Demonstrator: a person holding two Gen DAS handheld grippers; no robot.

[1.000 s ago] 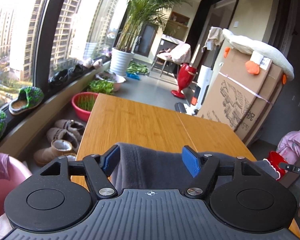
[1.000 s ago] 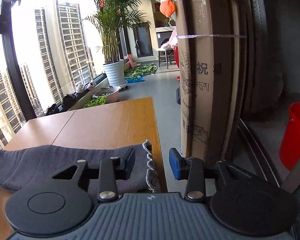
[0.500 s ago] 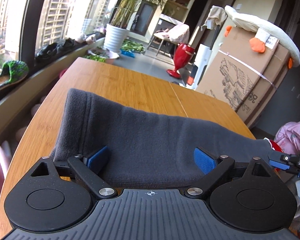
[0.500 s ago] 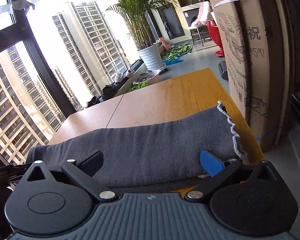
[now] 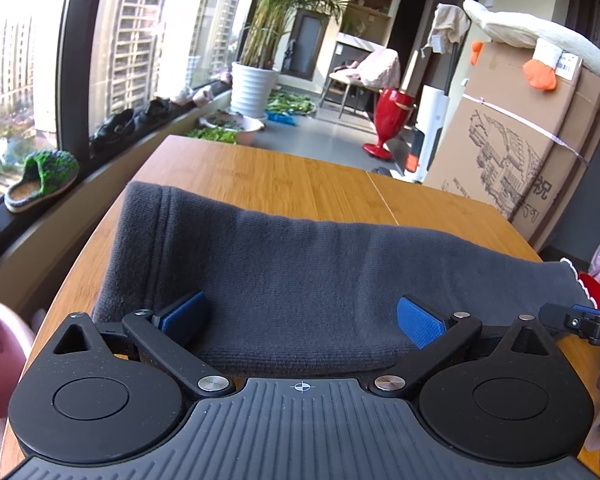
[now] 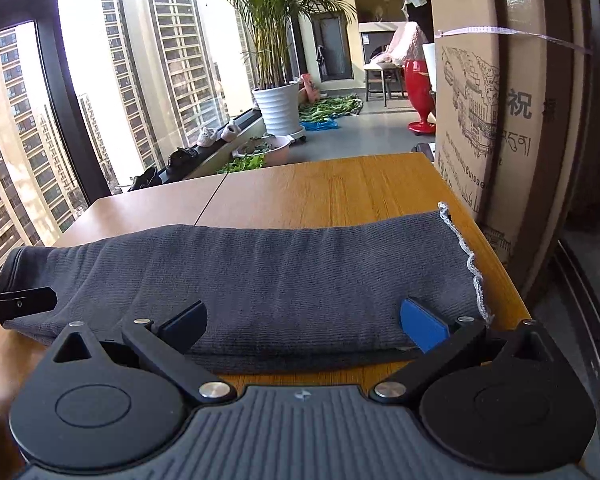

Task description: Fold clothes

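- across the long bamboo-topped wooden table (image 5: 284, 176) lies the dark grey ribbed knit garment (image 5: 320, 272), already doubled into a long band from the window side to the white-stitched hem (image 6: 466, 256) near the table's right edge.
- a second ago i saw only a strip of that cloth between my fingers; now both cameras look down on the whole band, so i judge both tools have drawn back and tipped down over its near edge.
- my left gripper (image 5: 300, 318) is spread wide, blue pads either side of the near fold, pinching nothing.
- my right gripper (image 6: 304, 322) is also wide apart by the hem end, gripping nothing; a second ago it was narrower.
- to me that reads as lining up for the next fold: the cloth lies flat and released, the lengthwise fold looks done.
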